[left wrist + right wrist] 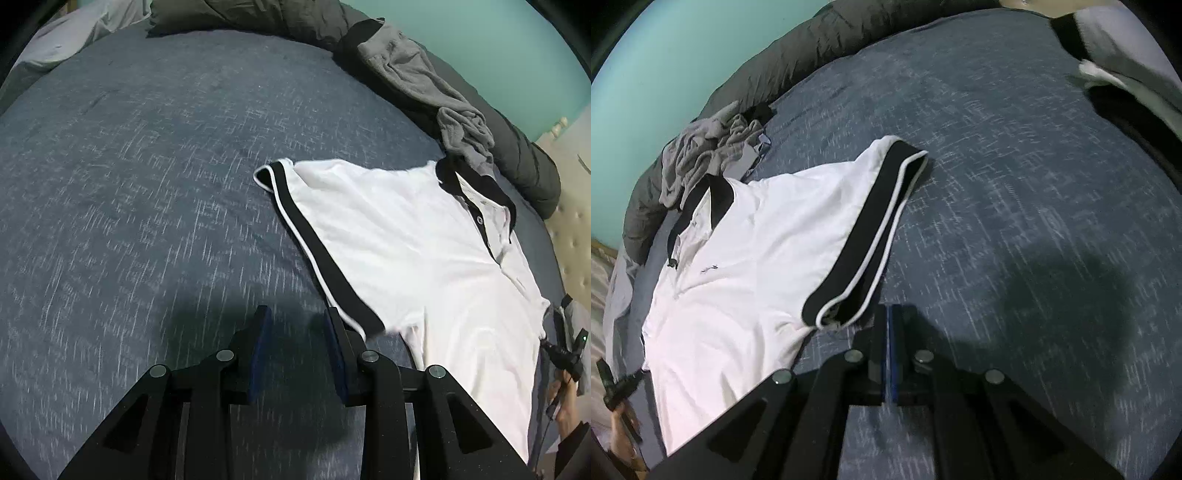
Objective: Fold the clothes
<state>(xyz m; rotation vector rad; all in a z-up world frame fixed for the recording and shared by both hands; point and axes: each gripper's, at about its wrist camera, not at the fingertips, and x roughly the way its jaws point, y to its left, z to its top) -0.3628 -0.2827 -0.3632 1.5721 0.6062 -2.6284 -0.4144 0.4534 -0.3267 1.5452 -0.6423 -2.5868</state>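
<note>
A white polo shirt (413,240) with a black collar and black-and-white sleeve trim lies flat on the blue bed sheet (147,184). My left gripper (297,317) is open and empty, low over the sheet, its right finger beside the end of the left sleeve's trim (321,254). In the right wrist view the shirt (757,240) lies to the left. My right gripper (891,314) is shut with nothing between its pads, just right of the other sleeve's cuff (846,306).
A crumpled grey garment (436,96) lies past the shirt's collar, against a dark green rolled duvet (524,158) by the teal wall. A grey pillow (70,33) sits at the far left. The other gripper and a hand (620,406) show at the lower left.
</note>
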